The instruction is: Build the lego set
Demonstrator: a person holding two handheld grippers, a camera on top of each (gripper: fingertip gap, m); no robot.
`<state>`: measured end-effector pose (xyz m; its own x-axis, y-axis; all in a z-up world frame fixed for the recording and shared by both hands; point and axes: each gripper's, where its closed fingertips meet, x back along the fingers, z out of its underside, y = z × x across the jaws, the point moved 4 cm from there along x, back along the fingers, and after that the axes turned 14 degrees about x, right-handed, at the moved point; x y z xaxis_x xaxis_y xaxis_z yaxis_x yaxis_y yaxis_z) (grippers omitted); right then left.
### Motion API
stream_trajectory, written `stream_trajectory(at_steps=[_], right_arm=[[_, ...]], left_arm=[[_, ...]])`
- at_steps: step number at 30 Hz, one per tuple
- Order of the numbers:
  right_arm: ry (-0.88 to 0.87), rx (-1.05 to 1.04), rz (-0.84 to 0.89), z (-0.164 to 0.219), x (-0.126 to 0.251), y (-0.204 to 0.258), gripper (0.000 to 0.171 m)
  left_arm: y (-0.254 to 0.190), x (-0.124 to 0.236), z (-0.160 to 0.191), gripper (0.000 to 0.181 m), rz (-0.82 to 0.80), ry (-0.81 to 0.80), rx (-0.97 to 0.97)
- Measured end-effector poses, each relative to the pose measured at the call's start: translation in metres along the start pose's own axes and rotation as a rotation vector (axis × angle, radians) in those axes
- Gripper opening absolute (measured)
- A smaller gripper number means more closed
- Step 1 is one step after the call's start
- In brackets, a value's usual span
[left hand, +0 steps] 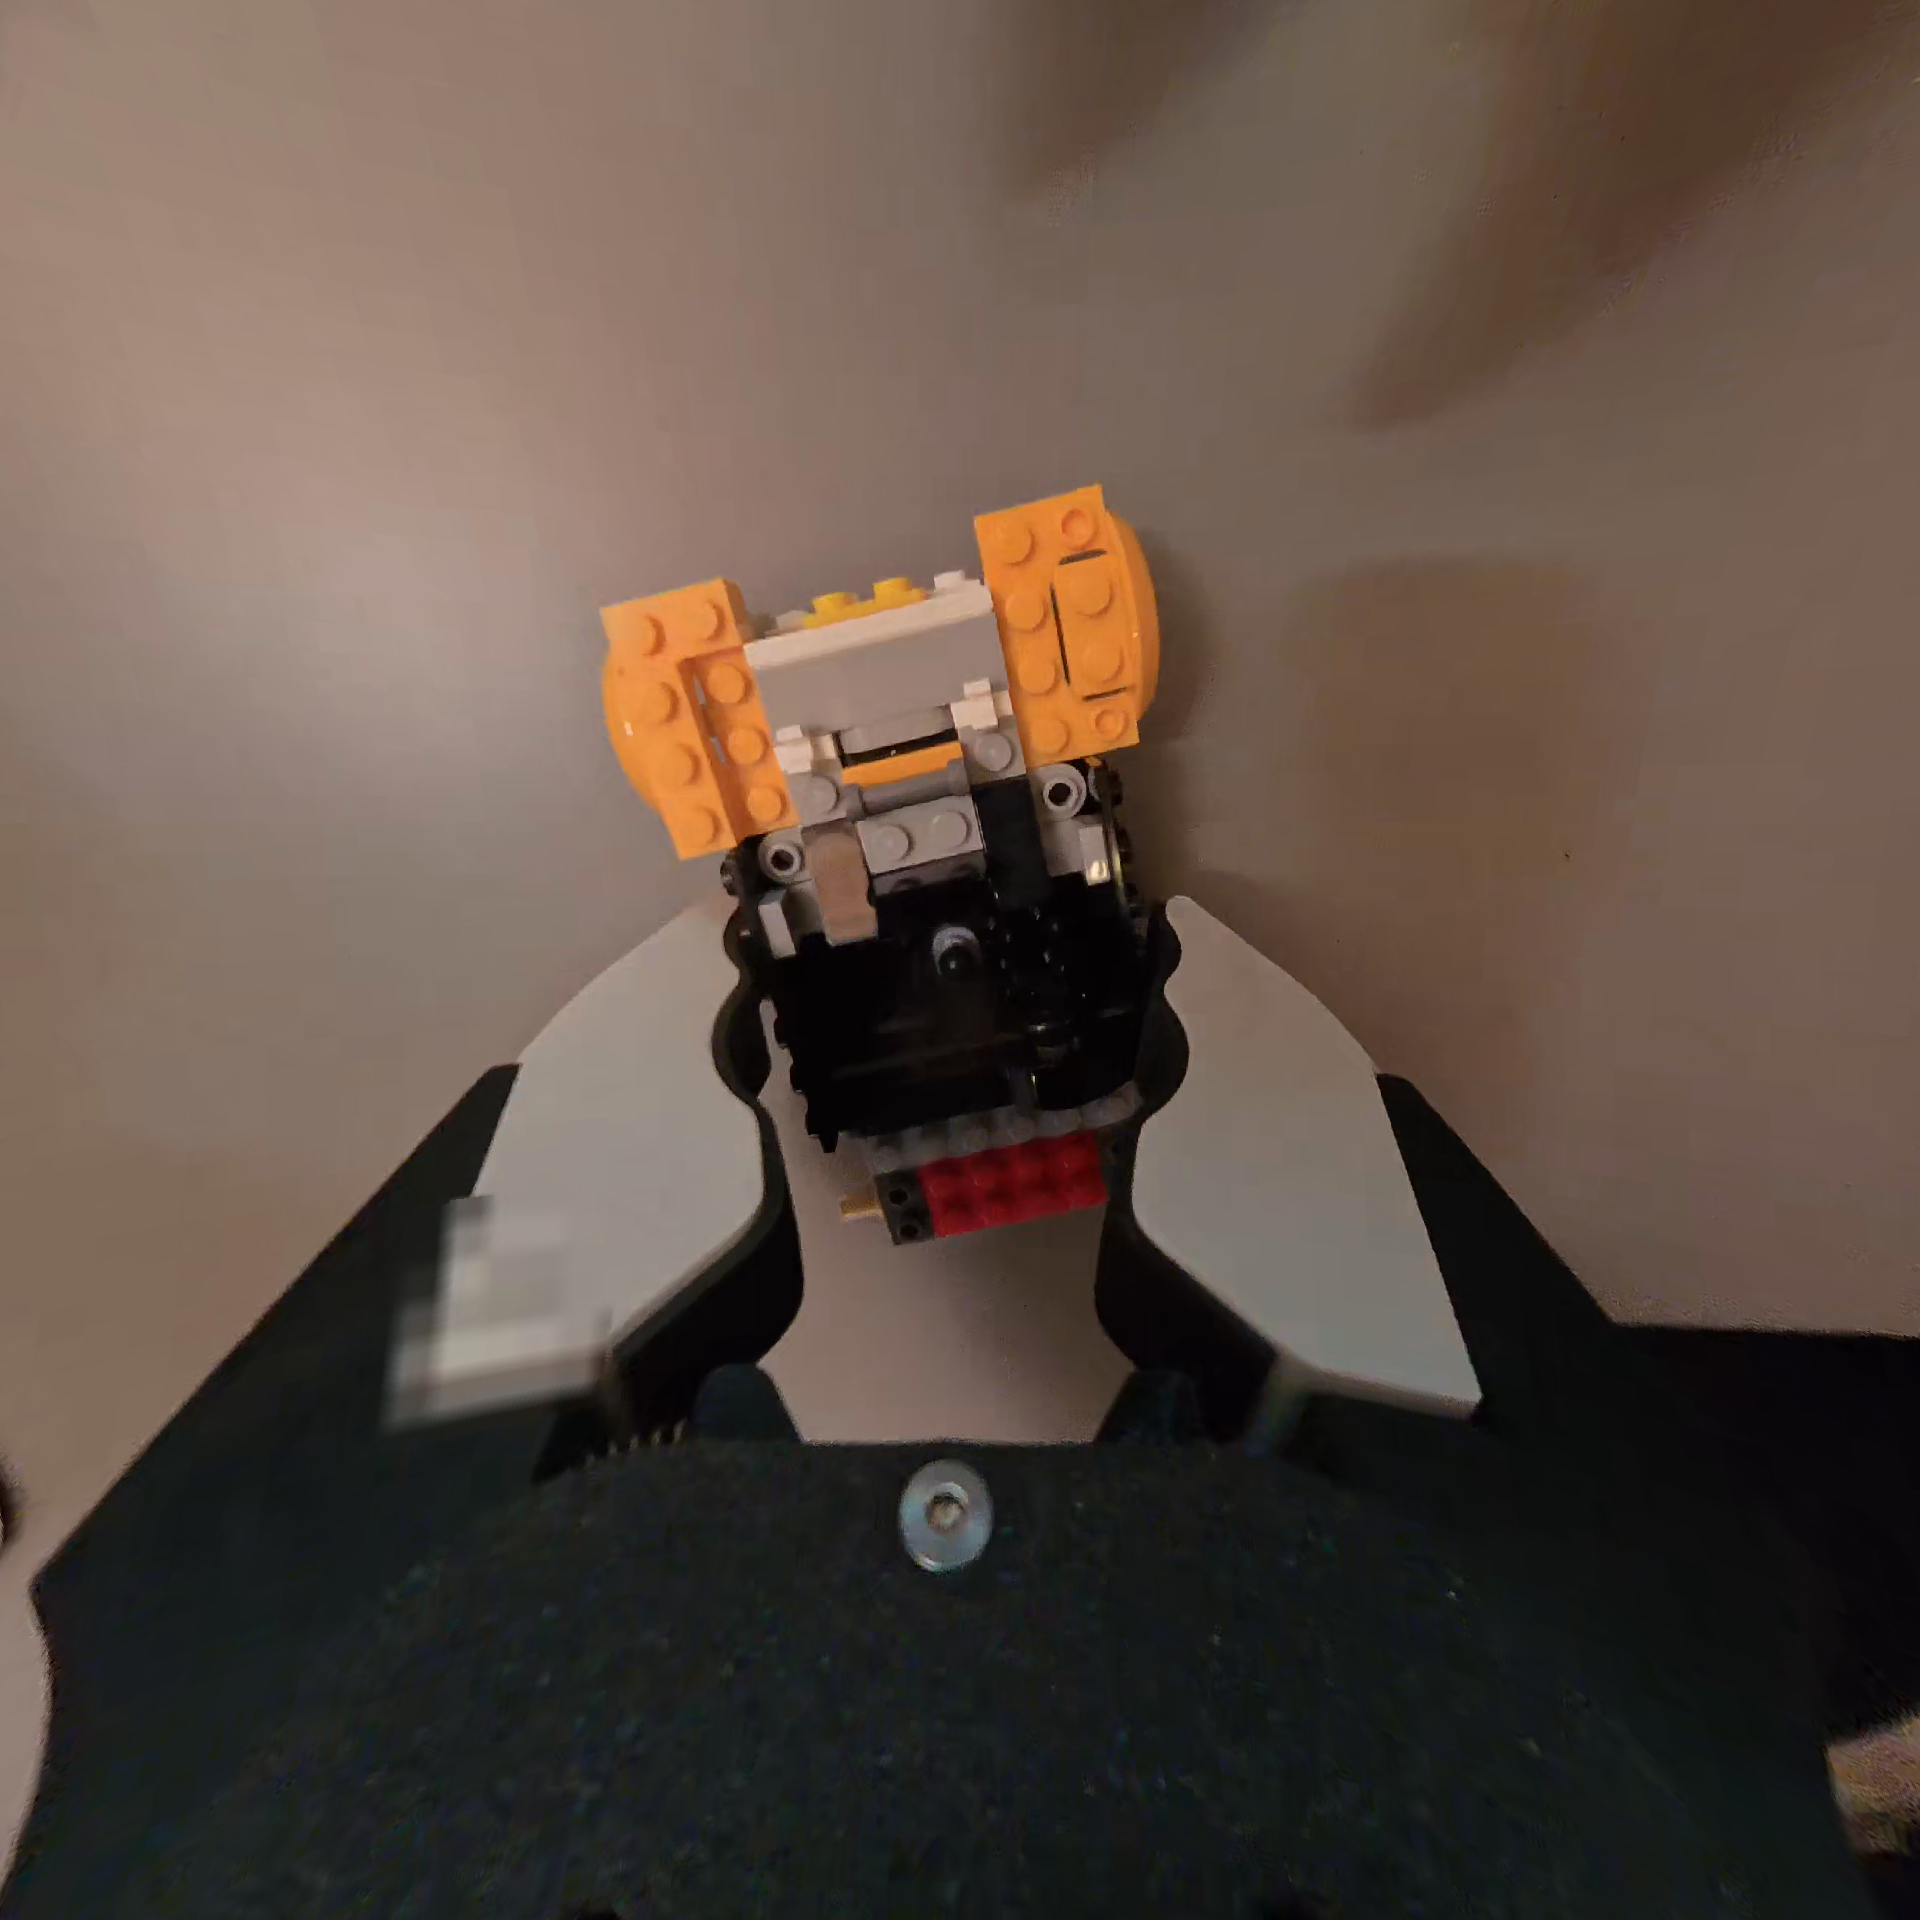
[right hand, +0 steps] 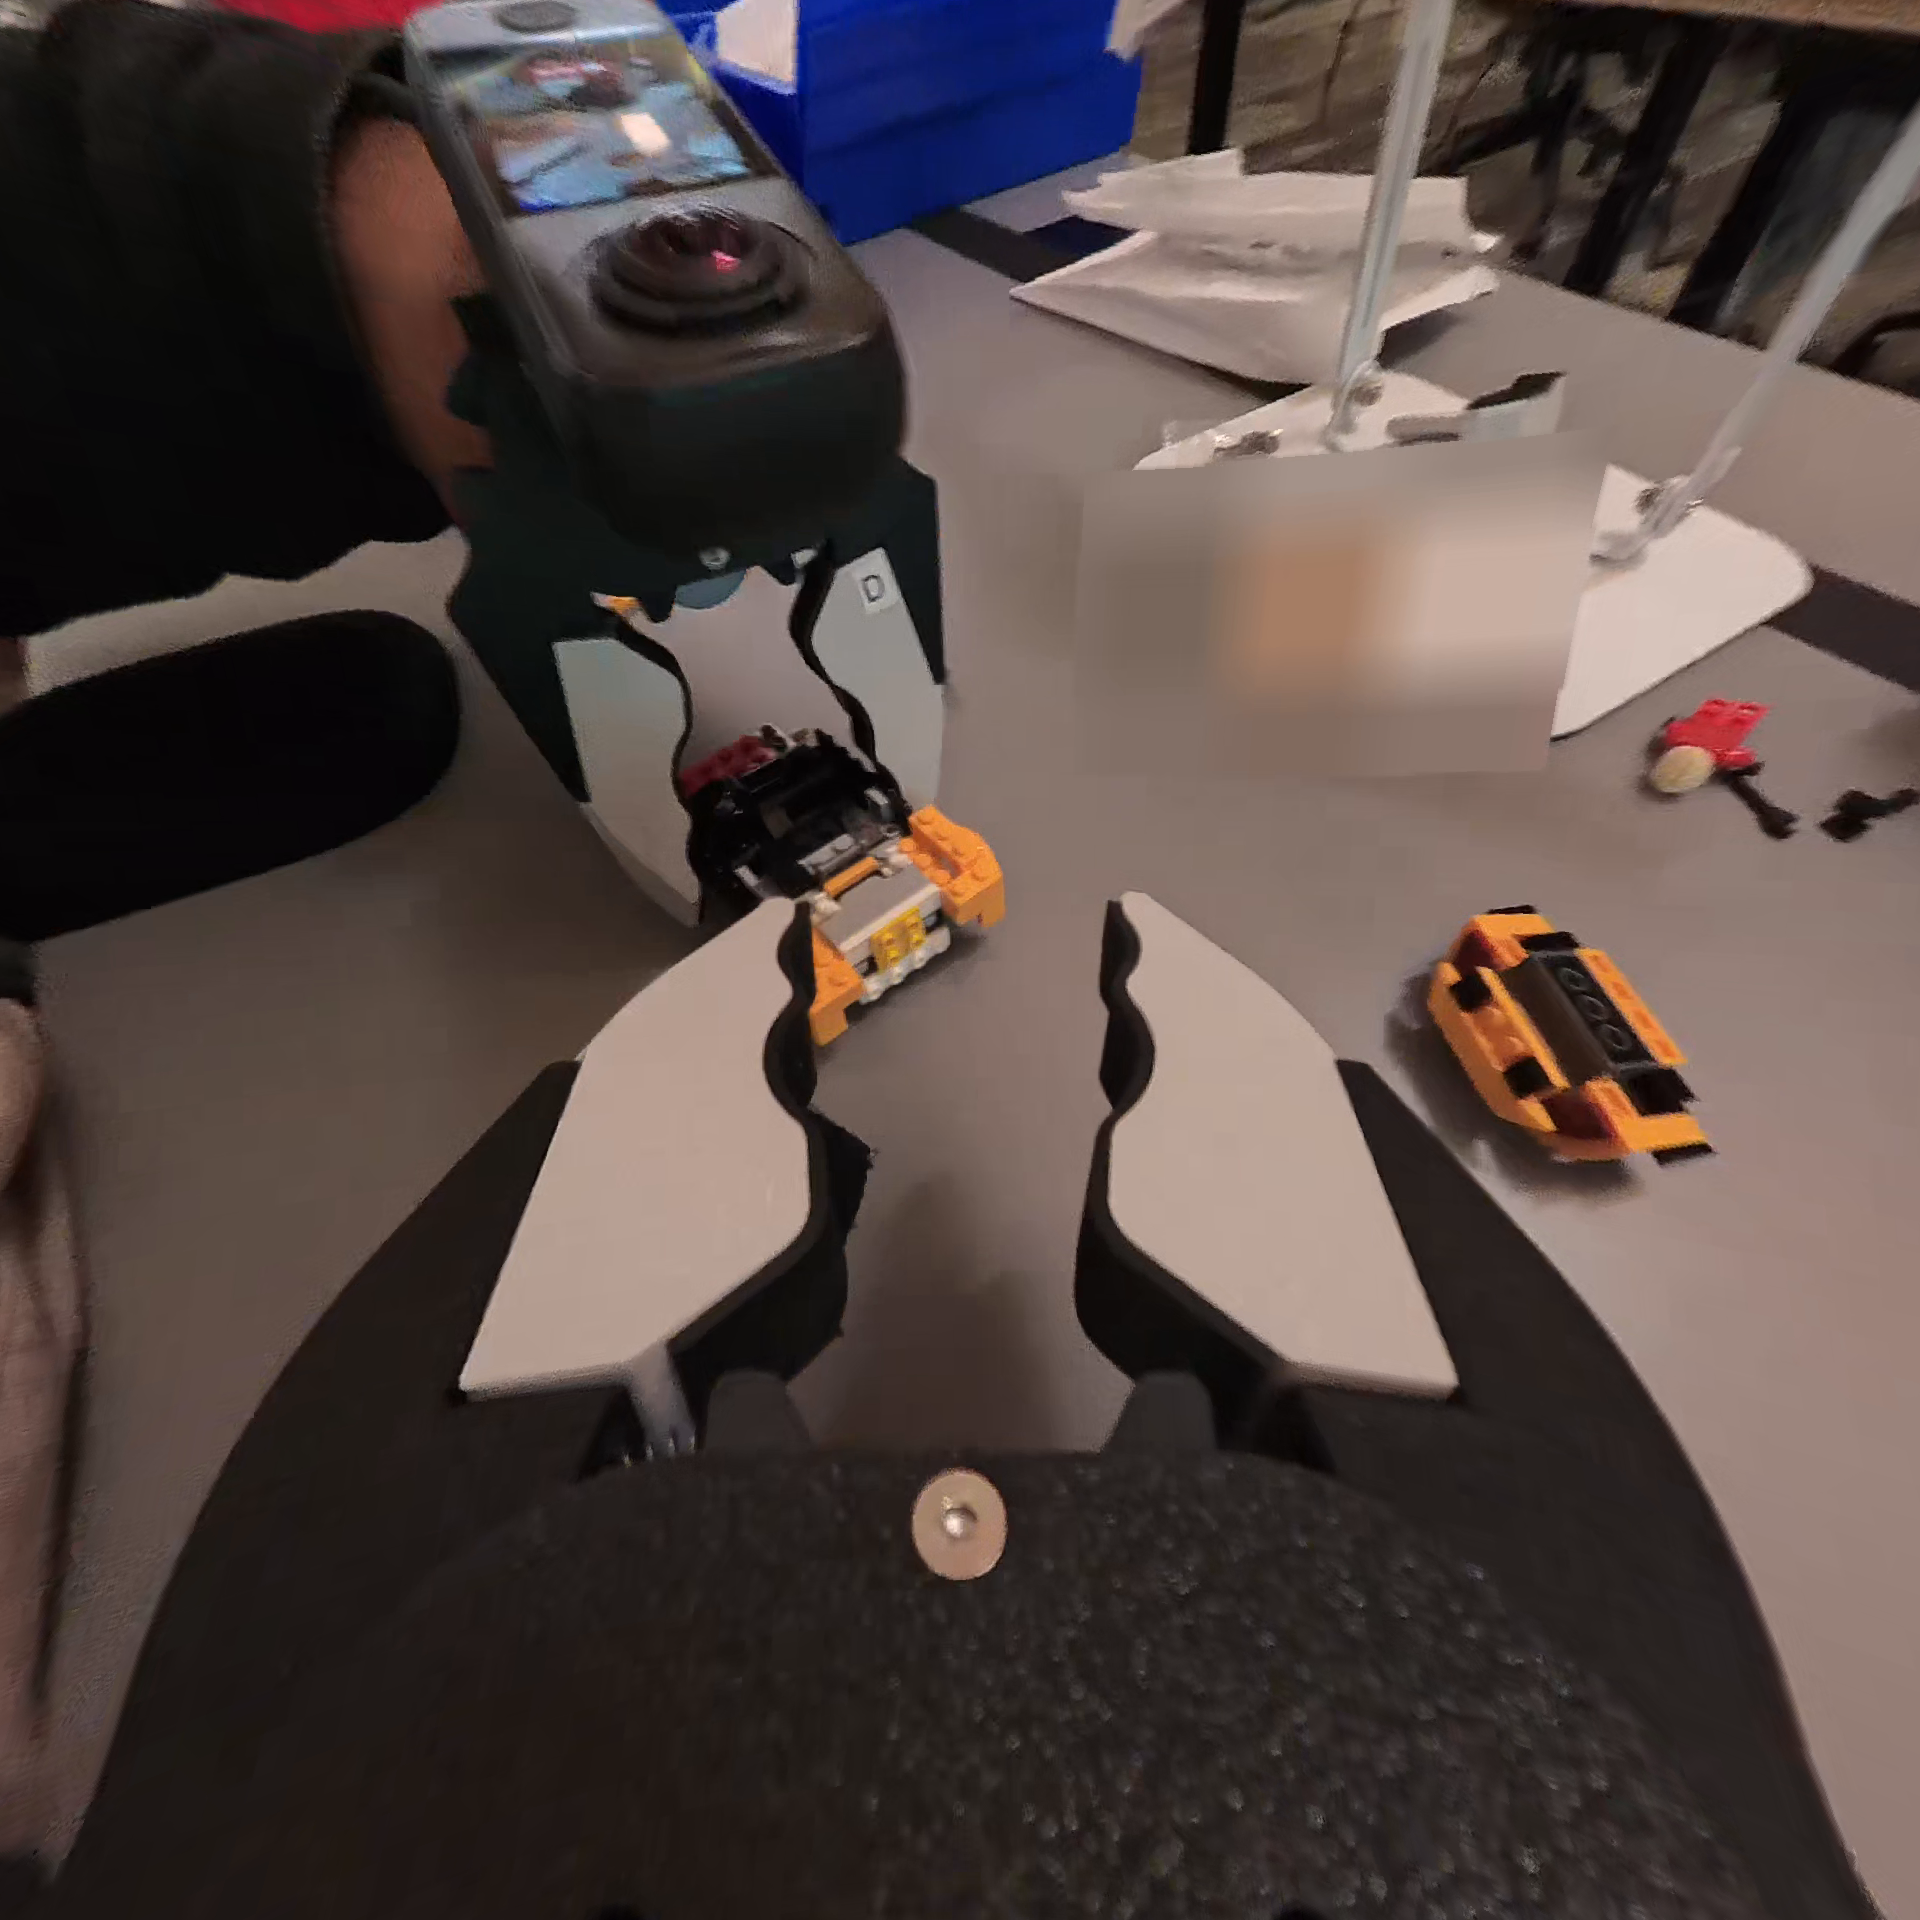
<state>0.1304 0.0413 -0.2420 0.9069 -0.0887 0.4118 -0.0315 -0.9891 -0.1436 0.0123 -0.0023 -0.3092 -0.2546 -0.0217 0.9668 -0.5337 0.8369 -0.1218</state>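
My left gripper (left hand: 945,925) is shut on the black middle of a lego car chassis (left hand: 914,831) with orange fenders, grey and white plates and a red brick at its near end. In the right wrist view the left gripper (right hand: 790,821) holds that chassis (right hand: 842,873) down on the grey table (right hand: 1039,1039). My right gripper (right hand: 951,914) is open and empty, just in front of the chassis. A separate orange and black car body shell (right hand: 1558,1039) lies on the table to the right of it.
A small red part with a tan wheel (right hand: 1704,743) and black pieces (right hand: 1860,810) lie at the far right. White stand bases (right hand: 1694,613), white paper bags (right hand: 1247,260) and a blue bin (right hand: 935,104) are at the back. A black sleeve (right hand: 208,748) rests at the left. Spacing between my two grippers at the tips: around 12 centimetres.
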Motion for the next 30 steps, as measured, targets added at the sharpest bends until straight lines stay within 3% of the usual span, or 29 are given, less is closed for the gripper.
stream_trajectory(at_steps=[3,4,5,7,9,12,15,17,23,30], right_arm=[[-0.031,-0.006,0.049,0.007,0.002,-0.008,0.056],[-0.049,-0.006,0.066,0.006,0.002,-0.01,0.057],[-0.061,0.004,0.093,0.005,0.003,-0.014,0.057],[-0.079,0.023,0.154,0.002,0.006,-0.021,0.055],[-0.121,0.017,0.206,-0.002,0.014,-0.028,0.052],[-0.167,-0.003,0.255,0.0,0.023,-0.036,0.043],[-0.202,-0.034,0.253,0.001,0.023,-0.039,0.037],[-0.204,-0.04,0.239,0.002,0.02,-0.037,0.036],[-0.198,-0.038,0.231,0.002,0.02,-0.034,0.032],[-0.2,-0.046,0.237,0.003,0.023,-0.035,0.03]], left_arm=[[0.0,-0.002,-0.002,0.07,-0.034,-0.009,-0.012],[-0.001,-0.001,-0.003,0.077,-0.048,-0.032,-0.012],[-0.002,0.004,-0.003,0.088,-0.056,-0.069,-0.003],[-0.002,0.027,0.001,0.092,-0.068,-0.222,0.05],[0.005,0.068,0.019,0.079,-0.076,-0.452,0.188],[0.031,0.116,0.091,0.035,-0.13,-0.667,0.501],[0.046,0.108,0.174,0.025,-0.263,-0.528,0.774],[0.037,0.093,0.195,0.025,-0.25,-0.487,0.854],[0.035,0.065,0.19,0.025,-0.229,-0.459,0.959],[0.048,0.051,0.18,0.029,-0.316,-0.251,0.97]])
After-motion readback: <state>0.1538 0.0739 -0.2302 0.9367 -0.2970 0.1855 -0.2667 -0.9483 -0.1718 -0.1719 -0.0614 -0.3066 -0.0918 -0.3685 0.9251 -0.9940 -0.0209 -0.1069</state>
